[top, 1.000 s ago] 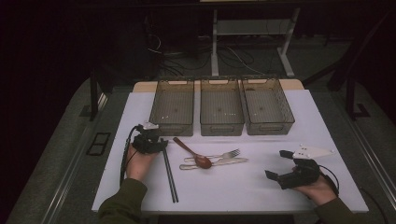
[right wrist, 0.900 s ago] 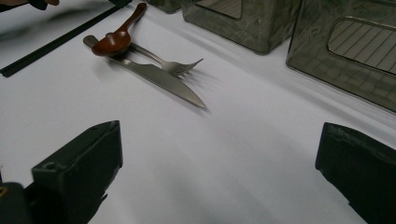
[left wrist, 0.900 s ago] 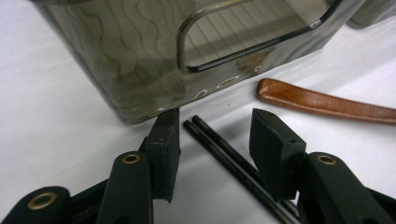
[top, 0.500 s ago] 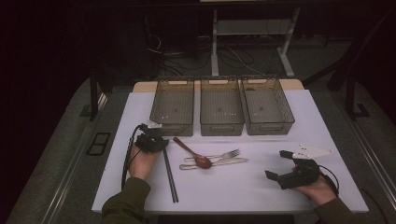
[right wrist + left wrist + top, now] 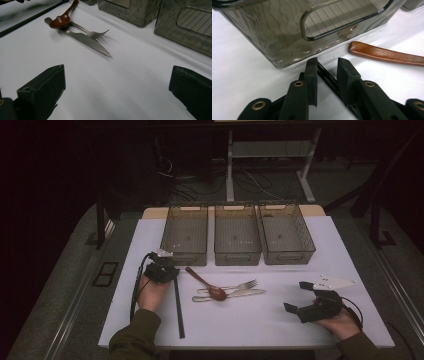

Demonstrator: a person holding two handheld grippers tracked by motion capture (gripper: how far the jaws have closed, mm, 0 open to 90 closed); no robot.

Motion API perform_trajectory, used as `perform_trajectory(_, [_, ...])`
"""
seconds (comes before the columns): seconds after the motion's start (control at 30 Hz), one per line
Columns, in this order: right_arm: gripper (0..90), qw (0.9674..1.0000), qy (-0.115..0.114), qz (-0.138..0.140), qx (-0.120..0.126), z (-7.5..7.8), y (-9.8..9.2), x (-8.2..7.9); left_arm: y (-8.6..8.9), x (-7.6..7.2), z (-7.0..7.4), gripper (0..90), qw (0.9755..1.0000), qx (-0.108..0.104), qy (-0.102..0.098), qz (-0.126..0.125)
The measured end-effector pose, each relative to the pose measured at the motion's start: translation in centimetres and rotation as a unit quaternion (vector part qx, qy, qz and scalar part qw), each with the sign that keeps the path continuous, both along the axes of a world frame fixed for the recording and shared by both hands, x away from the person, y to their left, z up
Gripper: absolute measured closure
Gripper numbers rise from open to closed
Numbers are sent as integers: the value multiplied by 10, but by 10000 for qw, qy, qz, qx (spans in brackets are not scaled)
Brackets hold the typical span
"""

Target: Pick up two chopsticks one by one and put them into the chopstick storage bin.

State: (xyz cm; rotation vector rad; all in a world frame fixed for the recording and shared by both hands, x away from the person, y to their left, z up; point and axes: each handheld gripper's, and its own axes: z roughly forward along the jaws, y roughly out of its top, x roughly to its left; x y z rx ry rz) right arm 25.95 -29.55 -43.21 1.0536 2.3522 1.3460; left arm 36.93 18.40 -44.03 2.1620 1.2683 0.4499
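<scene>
A pair of black chopsticks [image 5: 177,310] lies on the white table, pointing toward the left bin [image 5: 184,251]. My left gripper [image 5: 162,266] stands over their far end. In the left gripper view the chopsticks [image 5: 325,75] run between the jaws, which have just been closing, and the left gripper [image 5: 327,66] still shows a small gap. To the right lie a wooden spoon [image 5: 202,281], a fork [image 5: 235,286] and a knife [image 5: 235,294]. My right gripper [image 5: 296,296] rests open near the front right, its jaws wide over bare table [image 5: 117,82].
Three smoked clear bins stand in a row at the back: left, middle [image 5: 237,251] and right [image 5: 287,252]. The left bin's wall [image 5: 262,32] rises just beyond my left jaws. The spoon handle [image 5: 387,55] lies close to the right of them.
</scene>
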Motion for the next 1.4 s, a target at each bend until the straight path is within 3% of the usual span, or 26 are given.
perform_trajectory(0.6, [1, 10000, 15, 7, 0, 0, 0, 0, 2, 0, 0, 801, 9998, -83, -13, -176])
perform_trajectory(0.73, [1, 10000, 17, 15, -6, 0, 0, 0, 0, 0, -2, 806, 9989, -281, -17, -366])
perform_trajectory(0.97, [1, 10000, 16, 11, 6, 0, 0, 0, -7, -1, -1, 807, 9975, -249, 10, -668])
perform_trajectory(1.07, [2, 10000, 8, 20, -4, 0, 0, 0, -7, 0, -2, 806, 9973, -281, 14, -680])
perform_trajectory(1.17, [1, 10000, 14, 21, 5, 0, 0, 0, -7, -1, -2, 791, 9975, -289, -16, -652])
perform_trajectory(1.23, [1, 10000, 0, 21, 16, 1, 0, -1, -7, -3, 0, 721, 9975, -236, -59, -657])
perform_trajectory(1.4, [1, 10000, -10, 32, 21, 1, -1, -1, -1, -13, 13, 664, 9959, -460, -318, -706])
